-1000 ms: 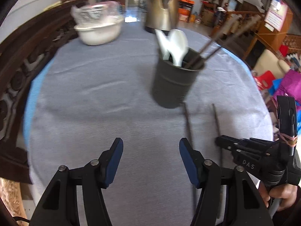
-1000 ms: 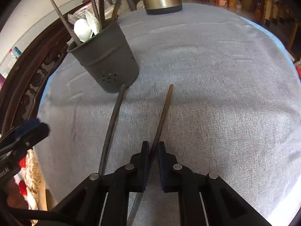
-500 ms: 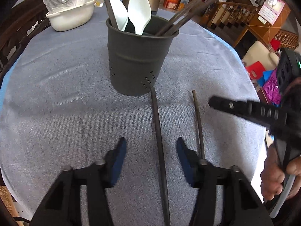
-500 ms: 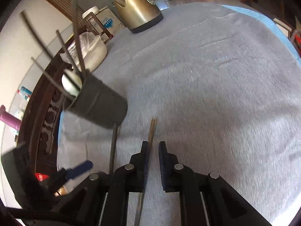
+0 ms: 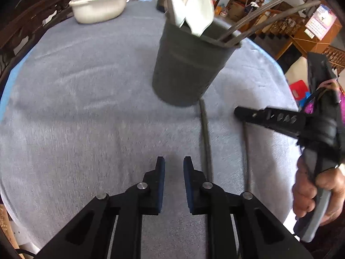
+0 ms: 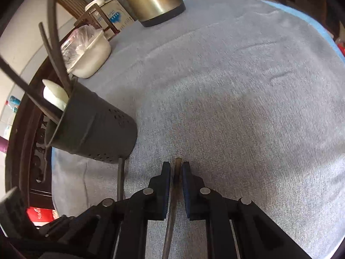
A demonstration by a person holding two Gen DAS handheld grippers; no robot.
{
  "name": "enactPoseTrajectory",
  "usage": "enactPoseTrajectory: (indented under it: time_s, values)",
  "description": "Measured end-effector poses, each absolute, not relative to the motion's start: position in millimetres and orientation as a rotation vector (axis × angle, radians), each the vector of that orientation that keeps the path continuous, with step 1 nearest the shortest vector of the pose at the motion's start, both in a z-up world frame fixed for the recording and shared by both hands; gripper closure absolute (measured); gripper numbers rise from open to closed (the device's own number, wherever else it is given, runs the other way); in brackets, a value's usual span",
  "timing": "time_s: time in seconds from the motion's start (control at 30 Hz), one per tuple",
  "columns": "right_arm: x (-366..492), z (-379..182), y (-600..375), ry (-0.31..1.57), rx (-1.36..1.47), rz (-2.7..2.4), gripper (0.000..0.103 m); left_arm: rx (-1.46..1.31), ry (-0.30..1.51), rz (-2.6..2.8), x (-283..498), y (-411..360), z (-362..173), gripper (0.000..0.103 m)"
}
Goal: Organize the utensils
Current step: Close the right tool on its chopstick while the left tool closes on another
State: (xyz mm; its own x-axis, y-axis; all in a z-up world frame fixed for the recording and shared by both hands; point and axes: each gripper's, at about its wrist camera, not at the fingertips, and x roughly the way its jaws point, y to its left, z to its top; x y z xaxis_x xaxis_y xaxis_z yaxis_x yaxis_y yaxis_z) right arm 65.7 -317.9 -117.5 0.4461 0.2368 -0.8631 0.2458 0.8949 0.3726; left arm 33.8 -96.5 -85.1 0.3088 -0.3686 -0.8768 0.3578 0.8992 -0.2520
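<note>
A dark perforated utensil holder stands on the grey tablecloth with two white spoons and several dark chopsticks in it. One loose chopstick lies on the cloth in front of the holder, just right of my left gripper. That gripper's jaws are closing with only a narrow gap and nothing between them. My right gripper is shut on a second chopstick, low over the cloth. From the left wrist view the right gripper comes in from the right in a person's hand, with its chopstick below it.
A white bowl holding a plastic bag stands at the far left. A brass-coloured kettle is at the back. A dark carved wooden chair borders the table's left side. The table edge curves close on the right.
My left jaws have drawn in from wide to a narrow gap, and the chopstick that lay between them now lies to their right. My right gripper has kept its chopstick and swung sideways.
</note>
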Motion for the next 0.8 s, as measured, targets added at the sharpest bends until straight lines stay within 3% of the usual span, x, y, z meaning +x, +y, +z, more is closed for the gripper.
enactPoseTrajectory:
  time_s: [0.17,0.57,0.63,0.7,0.8]
  values:
    - [58.8,-114.1,-314.1,1.086,0.479,-0.006,0.096,0.014,1.122,-0.533,39.5,-112.3,-72.0,0.072]
    - [20.1,-101.9,-340.3,1.018,0.510,-0.020,0.096,0.021,1.168,-0.558,35.4,-135.4,-87.2,0.071]
    - [20.3,-105.0,-342.2,1.020,0.525,-0.015,0.096,0.049,1.166,-0.554,33.9,-140.2,-90.2,0.075]
    - [23.5,-107.6,-340.6,1.022,0.533,-0.006,0.096,0.048,1.167,-0.566,35.0,-142.4,-92.3,0.094]
    - [26.9,-108.0,-337.3,1.011,0.540,0.011,0.096,0.034,1.172,-0.567,36.6,-144.7,-95.5,0.096]
